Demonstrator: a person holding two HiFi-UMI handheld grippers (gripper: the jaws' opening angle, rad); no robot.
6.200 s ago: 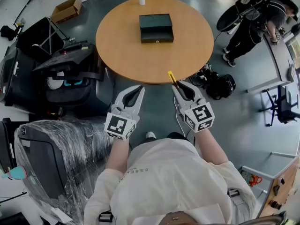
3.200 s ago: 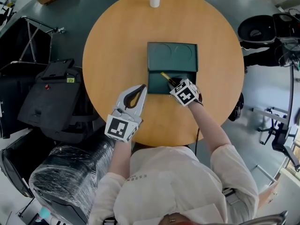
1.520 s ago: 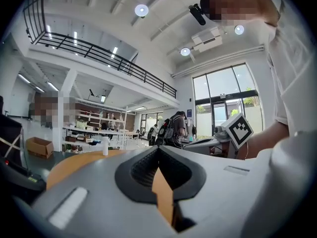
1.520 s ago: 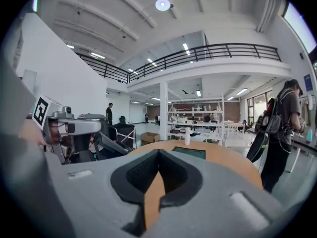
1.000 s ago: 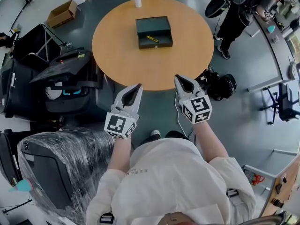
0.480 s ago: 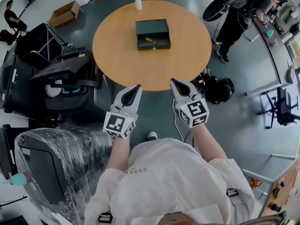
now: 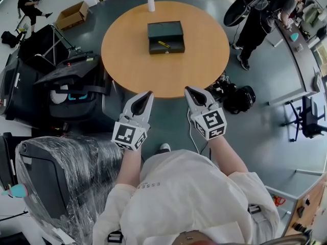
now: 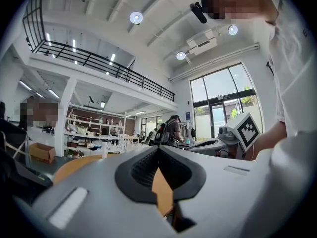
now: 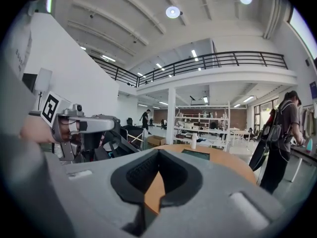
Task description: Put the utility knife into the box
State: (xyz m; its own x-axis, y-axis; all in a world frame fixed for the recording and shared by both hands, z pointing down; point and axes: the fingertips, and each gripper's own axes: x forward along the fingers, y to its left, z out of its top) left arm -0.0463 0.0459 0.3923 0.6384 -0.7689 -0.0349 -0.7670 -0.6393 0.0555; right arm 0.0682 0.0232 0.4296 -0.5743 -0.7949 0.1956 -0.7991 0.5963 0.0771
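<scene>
The dark green box point(image 7: 166, 37) lies open near the middle of the round wooden table point(image 7: 133, 60). The yellow utility knife point(image 7: 164, 44) rests inside the box's front half. My left gripper point(image 7: 148, 94) and right gripper point(image 7: 189, 90) hang side by side off the table's near edge, well short of the box. Both are shut with nothing in them. In the left gripper view the left gripper point(image 8: 159, 149) has its jaws meeting at the tip. The right gripper point(image 9: 158, 151) looks the same in the right gripper view, with the box point(image 9: 198, 154) far ahead on the table.
A white spray bottle point(image 7: 150, 1) stands at the table's far edge. Black equipment cases point(image 7: 71, 80) and a plastic-wrapped chair point(image 7: 56, 177) crowd the left. A black bag point(image 7: 240, 96) lies on the floor right of the table. A person point(image 7: 265, 14) stands at the far right.
The right gripper carried the knife to the box, let it go there and drew back off the table. Over the last second both grippers have hardly moved.
</scene>
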